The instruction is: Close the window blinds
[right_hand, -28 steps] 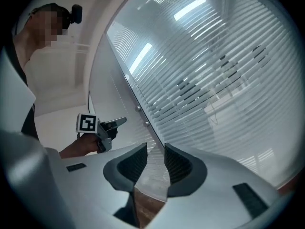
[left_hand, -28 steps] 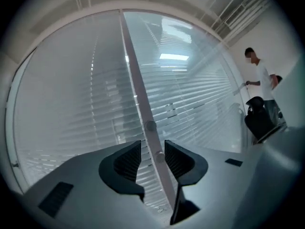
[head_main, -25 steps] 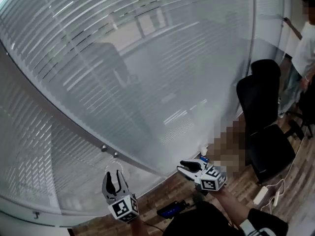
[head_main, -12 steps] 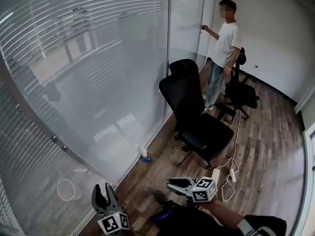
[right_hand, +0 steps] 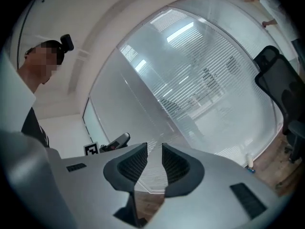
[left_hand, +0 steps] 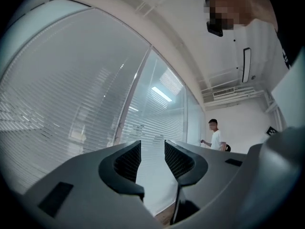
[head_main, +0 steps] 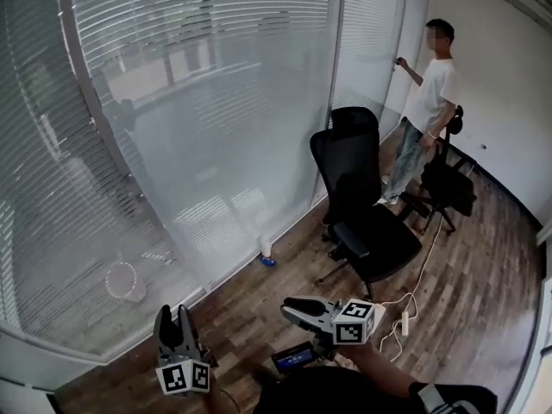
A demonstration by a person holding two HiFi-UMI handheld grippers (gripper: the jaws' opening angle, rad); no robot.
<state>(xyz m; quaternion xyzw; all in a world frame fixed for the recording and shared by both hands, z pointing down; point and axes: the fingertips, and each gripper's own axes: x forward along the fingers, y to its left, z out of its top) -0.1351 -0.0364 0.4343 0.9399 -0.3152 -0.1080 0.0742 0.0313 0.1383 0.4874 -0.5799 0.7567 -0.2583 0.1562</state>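
1. White slatted blinds (head_main: 198, 102) fill the glass wall ahead and left. Slats are horizontal and angled so shapes beyond show through, so I'd call them not closed yet. They also show in the left gripper view (left_hand: 71, 104) and the right gripper view (right_hand: 205, 75).
2. No cord, wand or knob for the blinds can be made out in any view.
3. Left gripper (head_main: 172, 313) is low at the bottom edge, pointing up toward the glass and well apart from it. Jaws apart, nothing between them (left_hand: 152, 147).
4. Right gripper (head_main: 289, 305) is low centre, pointing left across the floor. Jaws stand slightly apart with a narrow gap, empty (right_hand: 154, 149).
5. Around: black office chair (head_main: 358, 205) beside the glass, small white cup (head_main: 266, 250) on the floor at the foot of the glass, power strip (head_main: 404, 322) with a white cable, wooden floor (head_main: 466, 266). A person (head_main: 427, 102) stands at the far panel with a hand on it.
6. Stage, my read: approach only, no contact yet.
7. Risks:
   - the control is unseen, so a gripper may reach for the wrong spot or bump the glass;
   - a thin cord or wand could slip out of the jaws;
   - turning the wrong way would open the slats further;
   - the chair blocks the right panel, and the cable and cup are trip or knock hazards.
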